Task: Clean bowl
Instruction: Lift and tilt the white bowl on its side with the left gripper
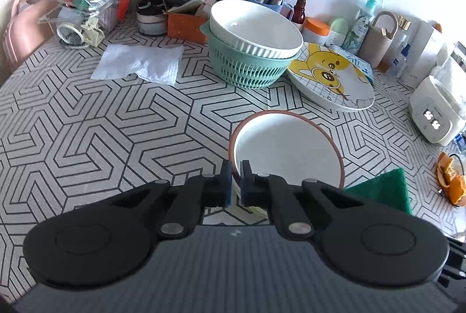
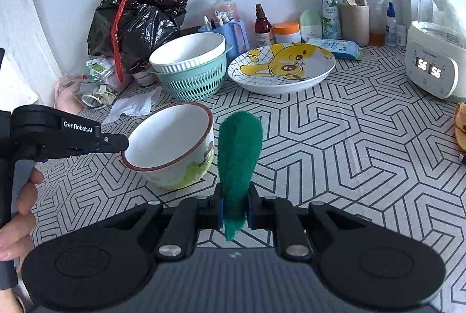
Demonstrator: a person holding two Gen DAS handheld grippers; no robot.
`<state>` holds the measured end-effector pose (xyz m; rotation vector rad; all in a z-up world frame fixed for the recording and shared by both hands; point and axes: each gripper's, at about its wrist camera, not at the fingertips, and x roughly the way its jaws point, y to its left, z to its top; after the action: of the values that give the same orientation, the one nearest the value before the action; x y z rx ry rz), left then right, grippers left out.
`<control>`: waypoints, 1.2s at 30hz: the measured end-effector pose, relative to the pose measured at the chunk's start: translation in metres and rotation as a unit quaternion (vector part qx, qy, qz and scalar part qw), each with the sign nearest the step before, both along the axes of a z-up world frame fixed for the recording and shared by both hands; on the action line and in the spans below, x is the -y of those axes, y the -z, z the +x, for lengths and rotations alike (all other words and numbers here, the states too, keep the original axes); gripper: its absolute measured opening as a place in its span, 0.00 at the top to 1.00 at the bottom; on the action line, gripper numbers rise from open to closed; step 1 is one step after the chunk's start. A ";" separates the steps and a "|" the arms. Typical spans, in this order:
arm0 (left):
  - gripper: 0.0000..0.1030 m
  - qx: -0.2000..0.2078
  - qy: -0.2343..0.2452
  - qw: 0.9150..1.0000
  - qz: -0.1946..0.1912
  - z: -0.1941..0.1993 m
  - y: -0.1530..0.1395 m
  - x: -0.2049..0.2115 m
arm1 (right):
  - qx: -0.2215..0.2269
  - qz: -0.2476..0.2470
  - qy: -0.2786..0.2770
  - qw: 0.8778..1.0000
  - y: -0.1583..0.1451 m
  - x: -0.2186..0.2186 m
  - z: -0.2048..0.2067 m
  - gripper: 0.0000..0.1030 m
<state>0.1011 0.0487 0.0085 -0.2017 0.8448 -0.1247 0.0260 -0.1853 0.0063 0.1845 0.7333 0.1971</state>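
Left gripper (image 1: 236,180): jaws clamped on the near rim of the bowl (image 1: 287,150), one finger inside, one outside. The side of this gripper bears white lettering "GenRobot.AI", legible only in the right wrist view, where a person's hand (image 2: 17,208) grips its handle at the left edge.

Right gripper (image 2: 235,206): jaws closed on a green scouring pad (image 2: 238,155), fibrous and coarse, folded and standing upright between the fingers. The pad sits just right of the bowl; contact cannot be confirmed. In the left wrist view only a corner of the pad shows, to the right of the bowl.

Bowl: glazed ceramic, white inside, brown rim. The right wrist view shows it tilted, mouth toward the left gripper, with a green and brown printed picture on its outer wall; the left view shows only the interior.

Beyond the bowl: a mint plastic lattice basket (image 2: 193,80) holding a white ribbed bowl (image 2: 186,54); to its right a shallow plate (image 2: 281,68) printed with a yellow cartoon animal on a grid. Far right, a white appliance (image 2: 434,68) displays "56 56". A crumpled white paper towel (image 1: 139,64) lies to the left of the basket, shown flat in the left view. All rest on a tablecloth (image 2: 349,144) of black-lined geometric pattern. Black plastic bags (image 2: 142,1) stand against the wall.
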 end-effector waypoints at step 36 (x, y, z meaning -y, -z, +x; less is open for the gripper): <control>0.84 -0.047 0.012 0.999 -0.012 0.019 0.039 -0.012 | 0.025 0.073 -0.008 0.997 0.001 -0.006 0.016 0.86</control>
<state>0.1205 0.0602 -0.0308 -0.2219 0.9399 -0.1501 0.0424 -0.1793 0.0049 0.3106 0.6720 0.2703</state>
